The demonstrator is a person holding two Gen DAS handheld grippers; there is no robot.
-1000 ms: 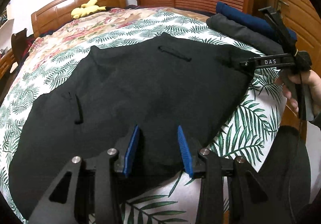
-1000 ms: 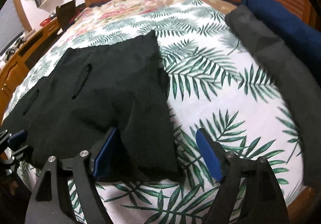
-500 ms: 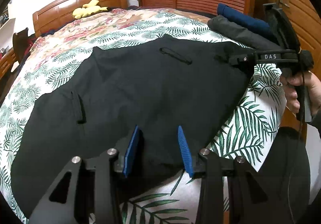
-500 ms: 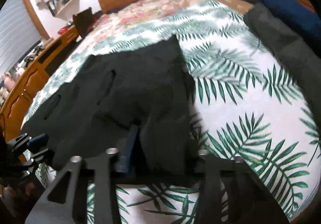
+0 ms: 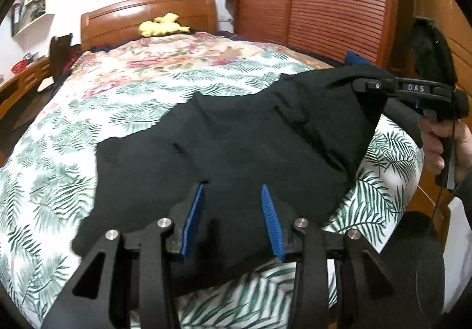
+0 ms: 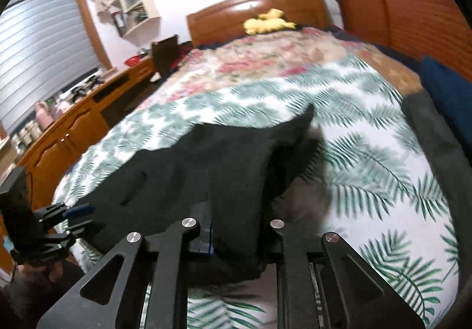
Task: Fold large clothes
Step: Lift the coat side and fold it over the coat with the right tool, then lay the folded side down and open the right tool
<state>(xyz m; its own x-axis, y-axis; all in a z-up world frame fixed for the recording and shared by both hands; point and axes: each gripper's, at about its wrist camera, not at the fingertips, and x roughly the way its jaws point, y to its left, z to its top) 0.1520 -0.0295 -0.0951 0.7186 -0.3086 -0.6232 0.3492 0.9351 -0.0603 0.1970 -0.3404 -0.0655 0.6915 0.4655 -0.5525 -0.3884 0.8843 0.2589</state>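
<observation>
A large black garment (image 5: 250, 137) lies spread on the palm-leaf sheet (image 5: 59, 181), its near edge raised off the bed. My left gripper (image 5: 233, 219) holds that near edge, a thick bunch of cloth between its blue pads (image 5: 194, 219). My right gripper (image 6: 236, 240) has the garment's right corner (image 6: 236, 181) draped over its fingers, jaws still closing on the fold, pads hidden by cloth. In the left wrist view the right gripper (image 5: 362, 87) holds that corner lifted, a person's hand (image 5: 436, 143) on its handle. The right wrist view shows the left gripper (image 6: 79, 211) at the garment's left end.
Folded dark grey (image 6: 436, 137) and navy clothes (image 6: 445, 78) lie along the bed's right edge. A floral quilt (image 5: 177, 57) and a yellow plush toy (image 5: 160, 28) lie near the headboard (image 5: 147, 16). Slatted wardrobe doors (image 5: 324, 4) stand right, a wooden dresser (image 6: 73, 128) left.
The right jaws came together on the garment's corner. Both grippers rose, lifting the near edge and right corner, and the far left part of the garment drew in across the sheet.
</observation>
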